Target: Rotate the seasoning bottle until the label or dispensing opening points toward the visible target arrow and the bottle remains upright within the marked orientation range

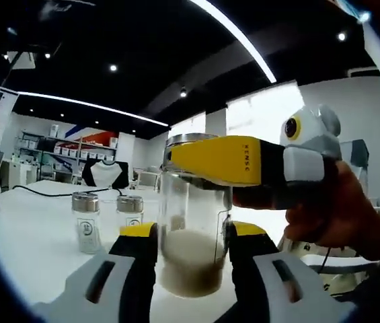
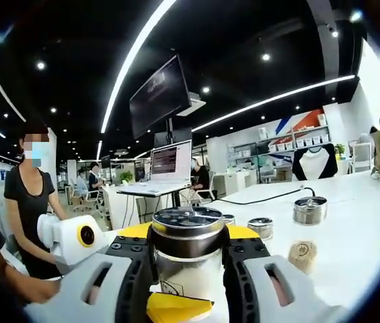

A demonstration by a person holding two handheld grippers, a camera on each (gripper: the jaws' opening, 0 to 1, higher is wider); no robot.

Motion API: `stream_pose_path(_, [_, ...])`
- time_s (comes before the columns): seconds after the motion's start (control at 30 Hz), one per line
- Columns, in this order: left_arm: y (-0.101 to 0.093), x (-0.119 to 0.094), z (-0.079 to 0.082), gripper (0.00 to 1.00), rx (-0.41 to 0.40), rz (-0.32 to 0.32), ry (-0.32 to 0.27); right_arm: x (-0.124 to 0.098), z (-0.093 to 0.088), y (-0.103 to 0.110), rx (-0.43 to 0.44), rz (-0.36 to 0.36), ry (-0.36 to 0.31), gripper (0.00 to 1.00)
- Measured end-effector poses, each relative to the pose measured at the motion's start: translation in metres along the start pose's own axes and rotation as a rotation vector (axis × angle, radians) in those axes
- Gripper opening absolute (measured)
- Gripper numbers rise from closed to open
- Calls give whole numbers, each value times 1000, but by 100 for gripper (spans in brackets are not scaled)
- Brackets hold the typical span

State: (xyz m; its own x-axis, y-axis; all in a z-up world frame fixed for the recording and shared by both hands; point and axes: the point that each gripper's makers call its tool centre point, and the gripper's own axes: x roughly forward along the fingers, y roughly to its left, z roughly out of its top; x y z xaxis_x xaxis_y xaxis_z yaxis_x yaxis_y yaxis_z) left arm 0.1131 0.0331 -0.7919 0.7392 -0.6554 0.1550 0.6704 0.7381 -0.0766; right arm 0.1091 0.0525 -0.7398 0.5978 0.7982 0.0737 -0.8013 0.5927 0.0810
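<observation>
A clear glass seasoning bottle (image 1: 191,202) with a metal lid stands upright, white grains filling its lower part. My left gripper (image 1: 190,234) is shut on the bottle's body, one yellow-tipped jaw on each side. My right gripper (image 1: 200,159), held by a hand, comes in from the right with a yellow jaw across the lid. In the right gripper view the right gripper (image 2: 188,247) is shut on the bottle's perforated lid (image 2: 187,222). The left gripper's yellow tip (image 2: 175,306) shows below it. No arrow mark shows.
Two small glass shakers (image 1: 86,221) (image 1: 130,211) stand on the white table (image 1: 28,262) to the left. In the right gripper view, shakers (image 2: 309,210) (image 2: 261,227) stand on the table (image 2: 364,235). A laptop (image 2: 171,168) sits behind and a person (image 2: 31,202) stands at left.
</observation>
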Motion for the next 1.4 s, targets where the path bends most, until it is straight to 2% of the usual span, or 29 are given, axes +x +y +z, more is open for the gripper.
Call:
stream_pose_path(0.13, [0, -1, -2, 49, 13, -3, 16, 0, 2, -6, -4, -2, 6, 37])
stream_pose_path(0.27, [1, 0, -10, 61, 49, -16, 76, 0, 3, -18, -39, -26, 17, 37])
stream_pose_path(0.47, [8, -2, -13, 76, 50, -21, 104, -3, 5, -36, -75, -71, 27, 38])
stream_pose_path(0.77, [17, -5, -17, 92, 48, 15, 138, -17, 4, -69, -81, -157, 38, 38])
stream_pose_path(0.9, [27, -7, -17, 99, 70, 58, 146, -24, 6, -87, -79, -197, 28, 38])
stream_pose_path(1.03, [32, -9, -20, 100, 75, 74, 172, -31, 8, -105, -90, -231, 23, 38])
stream_pose_path(1.4, [41, -15, -19, 100, 80, 89, 180, -45, 1, -154, -80, -309, 40, 38])
